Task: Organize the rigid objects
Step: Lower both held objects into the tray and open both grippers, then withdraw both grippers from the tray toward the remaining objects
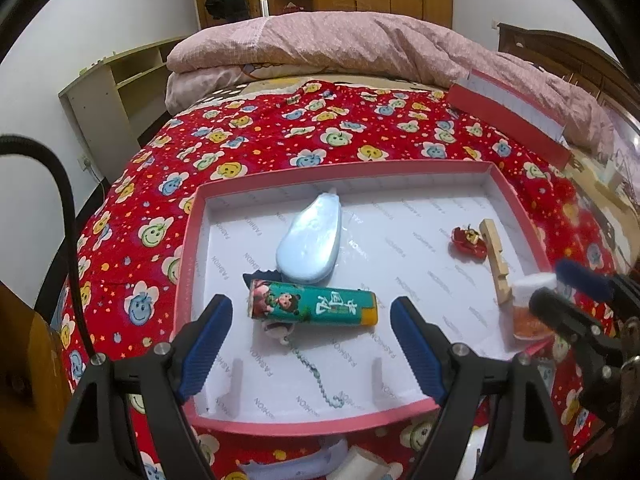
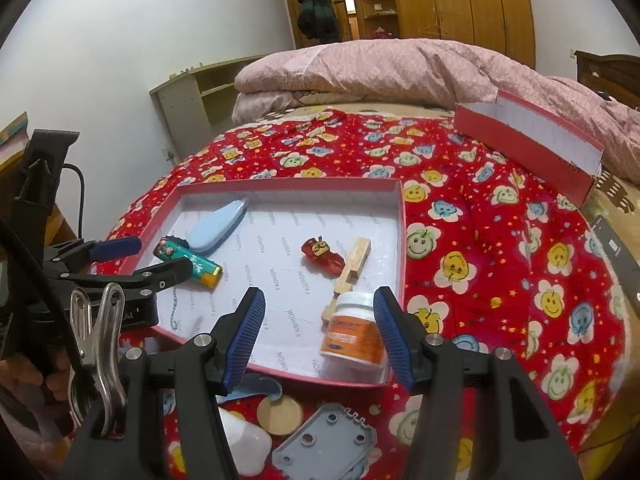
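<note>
A pink box tray with white lining lies on the red flowered bedspread. Inside it are a pale blue oval case, a green lighter, a red toy car and a wooden clip. My left gripper is open, its fingertips just short of the lighter. An orange pill bottle with a white cap stands in the tray's near right corner. My right gripper is open around it, the bottle close to the right finger.
A ball chain trails from under the lighter. The box lid stands at the back right beside a pink quilt. In front of the tray lie a wooden disc, a grey holed plate and a white object.
</note>
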The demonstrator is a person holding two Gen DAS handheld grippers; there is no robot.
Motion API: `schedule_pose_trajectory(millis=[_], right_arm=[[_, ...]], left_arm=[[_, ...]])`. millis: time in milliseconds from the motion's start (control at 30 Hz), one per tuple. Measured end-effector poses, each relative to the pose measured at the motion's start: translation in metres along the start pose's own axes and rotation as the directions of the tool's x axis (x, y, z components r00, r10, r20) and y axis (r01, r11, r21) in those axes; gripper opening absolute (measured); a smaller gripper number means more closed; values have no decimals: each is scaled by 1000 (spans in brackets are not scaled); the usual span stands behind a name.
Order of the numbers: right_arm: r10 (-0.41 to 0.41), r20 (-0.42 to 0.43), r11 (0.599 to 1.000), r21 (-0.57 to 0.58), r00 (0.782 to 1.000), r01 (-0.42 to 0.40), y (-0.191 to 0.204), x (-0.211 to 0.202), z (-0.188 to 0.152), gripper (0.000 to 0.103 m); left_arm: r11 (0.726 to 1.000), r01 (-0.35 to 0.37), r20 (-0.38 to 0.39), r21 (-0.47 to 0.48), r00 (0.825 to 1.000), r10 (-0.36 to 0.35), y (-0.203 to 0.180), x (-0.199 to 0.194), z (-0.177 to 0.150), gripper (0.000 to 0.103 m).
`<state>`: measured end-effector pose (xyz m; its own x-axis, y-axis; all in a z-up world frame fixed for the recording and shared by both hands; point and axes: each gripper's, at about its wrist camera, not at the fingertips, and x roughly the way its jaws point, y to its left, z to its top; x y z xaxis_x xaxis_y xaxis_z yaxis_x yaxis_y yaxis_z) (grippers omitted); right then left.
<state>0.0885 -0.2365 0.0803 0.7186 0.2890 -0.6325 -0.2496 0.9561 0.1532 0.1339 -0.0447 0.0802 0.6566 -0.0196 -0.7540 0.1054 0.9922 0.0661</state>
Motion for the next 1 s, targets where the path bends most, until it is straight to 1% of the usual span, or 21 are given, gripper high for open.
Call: schedule_pose_trajectory(millis=[300, 533, 800, 1000], right_arm=[[-19, 11, 1000, -3, 1000, 19, 1, -24, -7, 58], [-43, -2, 999, 1, 999, 43, 0, -41, -20, 58], [-37, -37, 999, -6, 999, 37, 10, -51, -39, 58], [-13, -88, 1000, -14, 996, 12, 27, -46, -60, 58]], left_arm=[[1000, 11, 16, -7, 1000, -11, 1, -17, -5, 85], [1000, 21, 16, -2, 1000, -21, 2, -35, -19, 85], [999, 42, 7, -18, 999, -42, 9, -46, -39, 85], [998, 46, -10, -50, 999, -47, 21, -49, -58, 85]])
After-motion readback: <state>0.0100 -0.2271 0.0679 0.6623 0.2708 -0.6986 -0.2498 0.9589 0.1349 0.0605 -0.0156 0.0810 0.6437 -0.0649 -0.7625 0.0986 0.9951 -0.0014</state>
